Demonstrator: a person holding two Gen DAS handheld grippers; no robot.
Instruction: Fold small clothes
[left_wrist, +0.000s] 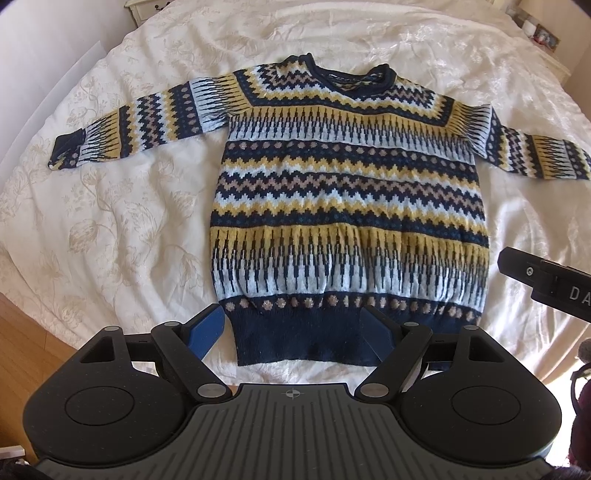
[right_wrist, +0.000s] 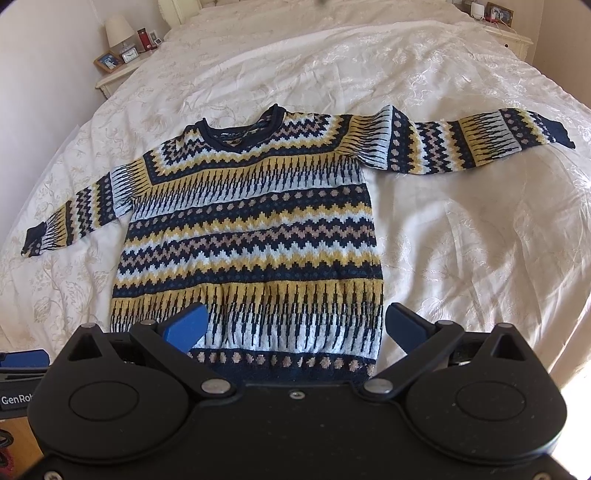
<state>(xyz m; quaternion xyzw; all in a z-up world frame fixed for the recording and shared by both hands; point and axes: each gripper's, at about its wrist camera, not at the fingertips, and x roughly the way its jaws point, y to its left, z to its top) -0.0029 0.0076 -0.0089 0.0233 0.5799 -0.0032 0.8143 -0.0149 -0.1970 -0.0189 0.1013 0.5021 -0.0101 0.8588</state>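
A small knitted sweater (left_wrist: 347, 192) in navy, yellow, pale blue and tan zigzag bands lies flat, front up, on a white bedspread (left_wrist: 129, 221), both sleeves spread sideways and the navy hem nearest me. My left gripper (left_wrist: 295, 332) hovers open above the hem's left half, blue pads wide apart, holding nothing. In the right wrist view the same sweater (right_wrist: 251, 229) fills the middle, and my right gripper (right_wrist: 295, 325) hangs open over its lower right corner, also empty. The right gripper's black body (left_wrist: 546, 284) juts in at the right edge of the left wrist view.
The white floral bedspread (right_wrist: 461, 221) spreads widely around the sweater. A bedside table (right_wrist: 118, 74) with a lamp, clock and photo frame stands at the far left, another table (right_wrist: 509, 37) at the far right. Wooden floor (left_wrist: 22, 354) shows beside the bed.
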